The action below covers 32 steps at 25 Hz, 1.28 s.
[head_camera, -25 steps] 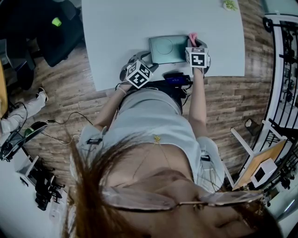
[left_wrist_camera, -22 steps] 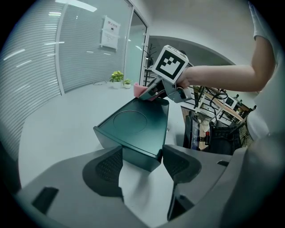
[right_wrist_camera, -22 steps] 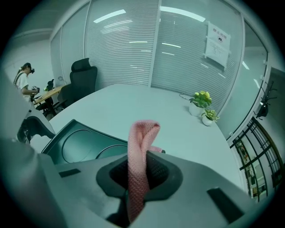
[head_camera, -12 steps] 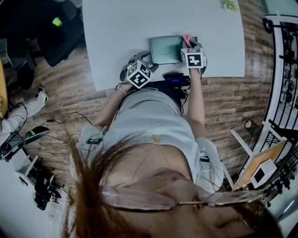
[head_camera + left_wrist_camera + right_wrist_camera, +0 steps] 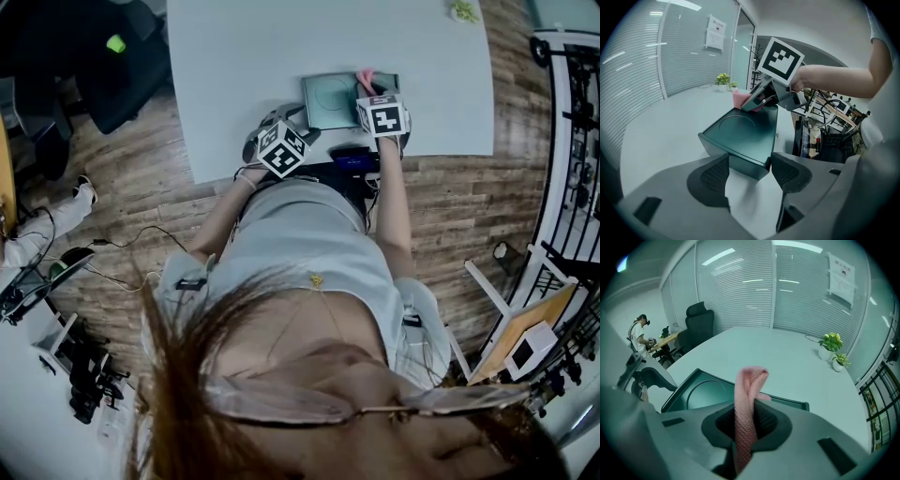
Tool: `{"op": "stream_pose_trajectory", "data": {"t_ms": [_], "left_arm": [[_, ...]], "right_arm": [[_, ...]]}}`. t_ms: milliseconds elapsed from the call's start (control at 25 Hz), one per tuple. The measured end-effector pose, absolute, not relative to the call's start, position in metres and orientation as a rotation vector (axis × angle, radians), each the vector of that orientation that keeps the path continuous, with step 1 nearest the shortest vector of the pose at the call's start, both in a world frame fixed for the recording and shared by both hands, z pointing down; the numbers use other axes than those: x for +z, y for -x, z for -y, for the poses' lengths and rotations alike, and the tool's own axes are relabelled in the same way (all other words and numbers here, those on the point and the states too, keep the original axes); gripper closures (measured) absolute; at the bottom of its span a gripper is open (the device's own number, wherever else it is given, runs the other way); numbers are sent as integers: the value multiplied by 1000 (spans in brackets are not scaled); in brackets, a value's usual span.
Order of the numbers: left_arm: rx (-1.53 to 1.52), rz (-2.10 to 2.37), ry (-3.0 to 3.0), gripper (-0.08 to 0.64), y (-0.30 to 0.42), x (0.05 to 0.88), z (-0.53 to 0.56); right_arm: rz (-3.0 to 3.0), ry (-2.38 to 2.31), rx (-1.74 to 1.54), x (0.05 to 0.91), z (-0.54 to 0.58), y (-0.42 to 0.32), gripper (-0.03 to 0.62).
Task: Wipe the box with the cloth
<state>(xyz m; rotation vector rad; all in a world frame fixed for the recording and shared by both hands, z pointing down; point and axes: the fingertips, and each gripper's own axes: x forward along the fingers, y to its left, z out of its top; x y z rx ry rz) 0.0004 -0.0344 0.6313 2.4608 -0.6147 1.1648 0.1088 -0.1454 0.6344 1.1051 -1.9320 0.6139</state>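
A flat dark-teal rectangular box [image 5: 336,97] with a round recess in its lid lay near the front edge of the pale grey table [image 5: 281,47]. The left gripper [image 5: 749,174] was clamped on the box's near corner, one pad against each side of it. The right gripper [image 5: 749,423] was clenched on a pink knitted cloth [image 5: 746,399], whose folded end stood out past the jaws. In the left gripper view that cloth end pressed on the lid by the box's far edge. Two small potted plants [image 5: 833,348] stood well apart from the box.
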Motion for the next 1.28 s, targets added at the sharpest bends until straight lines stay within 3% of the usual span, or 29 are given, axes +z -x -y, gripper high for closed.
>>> {"op": "stream_pose_trajectory", "data": {"t_ms": [1280], "left_arm": [[1161,623,-2439,281,-1,627,35]], "right_arm": [[2091,-940,783,629,137,-62,554]]}}
